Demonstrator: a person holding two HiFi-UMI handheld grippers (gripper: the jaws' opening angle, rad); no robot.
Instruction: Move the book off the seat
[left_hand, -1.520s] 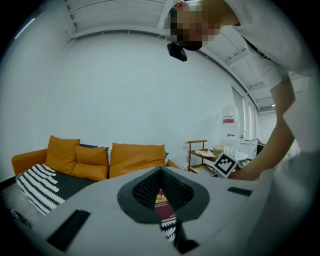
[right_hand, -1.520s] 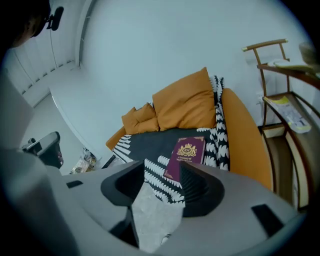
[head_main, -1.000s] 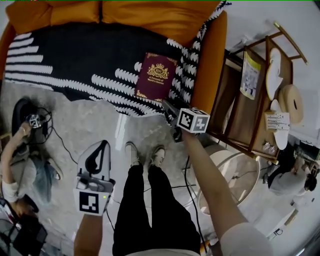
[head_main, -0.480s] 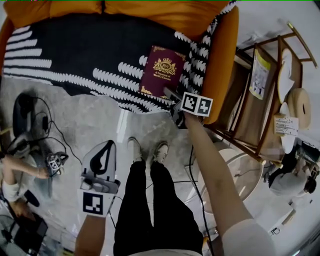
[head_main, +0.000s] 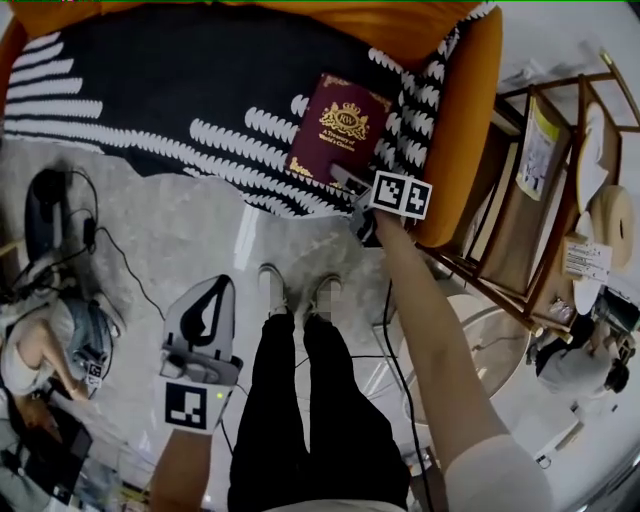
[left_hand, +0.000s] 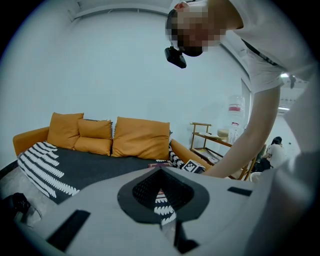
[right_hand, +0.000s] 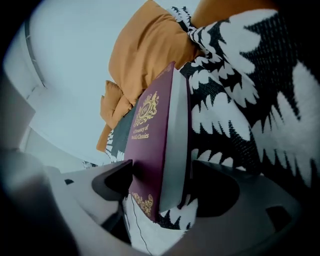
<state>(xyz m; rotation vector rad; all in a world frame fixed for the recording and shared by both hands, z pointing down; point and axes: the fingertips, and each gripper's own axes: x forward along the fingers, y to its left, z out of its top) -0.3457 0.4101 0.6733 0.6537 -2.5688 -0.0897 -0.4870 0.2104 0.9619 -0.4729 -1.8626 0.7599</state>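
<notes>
left gripper: grey two-jaw left gripper (head_main: 212, 290) hangs over the mottled grey floor (head_main: 180, 230), left of the person's black-trousered legs (head_main: 300, 400). In the left gripper view (left_hand: 161, 172) the jaws are closed together with nothing between them.
seat: orange fabric sofa (head_main: 462, 120) draped in a black throw with white leaf pattern (head_main: 150, 90).
book: maroon hardcover book with gold crest (head_main: 340, 135) lies flat on the throw at the seat's right end, beside the armrest and near the front edge.
right gripper: grey two-jaw right gripper (head_main: 342, 180) sits at the book's near edge. Jaws spread wide and have just been opening. The book (right_hand: 147, 145) stands between them (right_hand: 162, 182), unclamped, with one pad clear of it.
far right: light wooden open shelf rack (head_main: 520, 230) just beyond the armrest.
</notes>
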